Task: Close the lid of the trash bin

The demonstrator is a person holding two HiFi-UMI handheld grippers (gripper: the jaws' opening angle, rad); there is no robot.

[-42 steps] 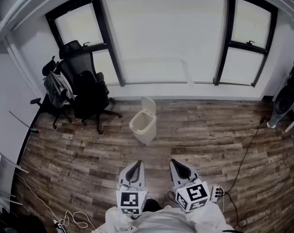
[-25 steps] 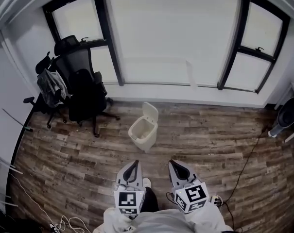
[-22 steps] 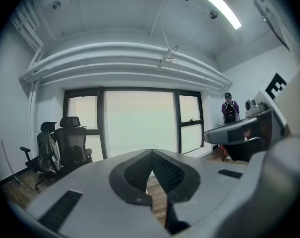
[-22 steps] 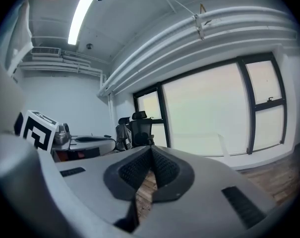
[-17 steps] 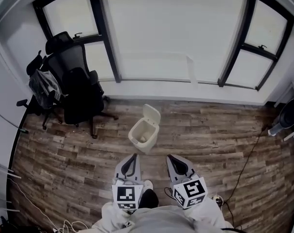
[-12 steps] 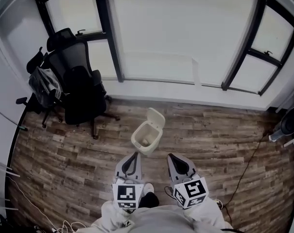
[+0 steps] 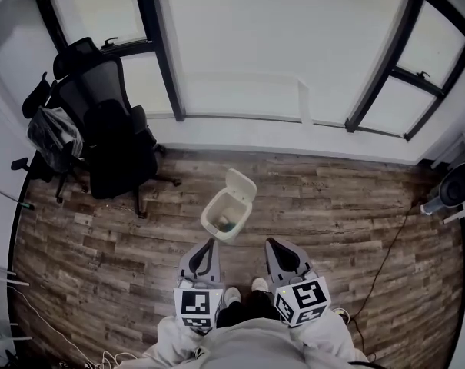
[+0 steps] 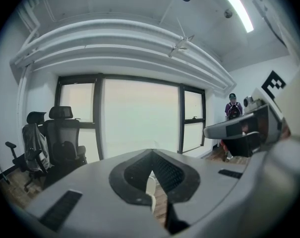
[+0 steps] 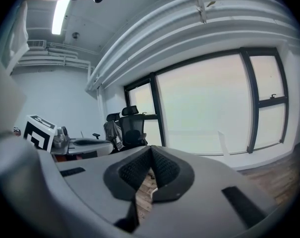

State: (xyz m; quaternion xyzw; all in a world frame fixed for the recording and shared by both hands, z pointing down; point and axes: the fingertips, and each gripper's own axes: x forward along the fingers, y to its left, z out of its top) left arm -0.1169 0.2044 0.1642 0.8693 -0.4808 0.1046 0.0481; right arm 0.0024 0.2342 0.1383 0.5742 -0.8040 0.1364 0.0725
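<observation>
- Trash bin (image 7: 214,233) stands open on the floor (image 7: 94,244), lid (image 7: 240,184) tipped up, just ahead of both grippers.
- Left gripper (image 7: 208,246): fingers (image 8: 137,172) together, holding nothing.
- Right gripper (image 7: 271,244): the same, together and bare.
- Risk: a hard shove on the lid could topple this light bin.

Something small and dark (image 7: 225,223) lies at the bottom of the trash bin (image 7: 207,220), too small to name. In the left gripper view the left gripper (image 8: 150,153) hides the bin but for a pale sliver between its jaws, and the right gripper (image 9: 150,149) likewise leaves only a white edge showing. The head view's bottom edge cuts off the person (image 7: 247,348), and its right edge cuts off a dark object (image 7: 453,191).
</observation>
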